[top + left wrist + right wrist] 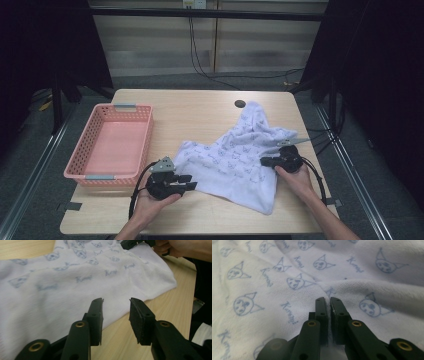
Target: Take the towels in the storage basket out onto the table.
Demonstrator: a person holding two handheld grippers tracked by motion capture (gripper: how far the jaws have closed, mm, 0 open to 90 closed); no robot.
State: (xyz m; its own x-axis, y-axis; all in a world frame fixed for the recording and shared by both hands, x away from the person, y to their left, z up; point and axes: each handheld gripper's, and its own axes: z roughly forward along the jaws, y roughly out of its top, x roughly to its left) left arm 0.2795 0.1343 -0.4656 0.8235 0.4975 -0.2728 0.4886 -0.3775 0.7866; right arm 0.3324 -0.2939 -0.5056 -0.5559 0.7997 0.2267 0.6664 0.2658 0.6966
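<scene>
A white cloth [235, 160] printed with small blue cat faces lies crumpled across the right half of the wooden table [200, 112]. My right gripper [265, 161] lies on the cloth's right side. In the right gripper view its jaws [329, 298] are pressed together on a raised fold of the cloth [287, 290]. My left gripper [187, 182] is at the cloth's front left edge, held just above the table. Its jaws [116, 300] stand apart with nothing between them, and the cloth's hem [75, 290] is right in front of them. The right gripper [130, 243] also shows at the top of the left gripper view.
A pink plastic basket [145, 125] with nothing in it stands at the table's left side. A dark round hole [240, 103] sits near the table's far edge. Bare wood lies in front of the cloth. Black cables trail from both grippers.
</scene>
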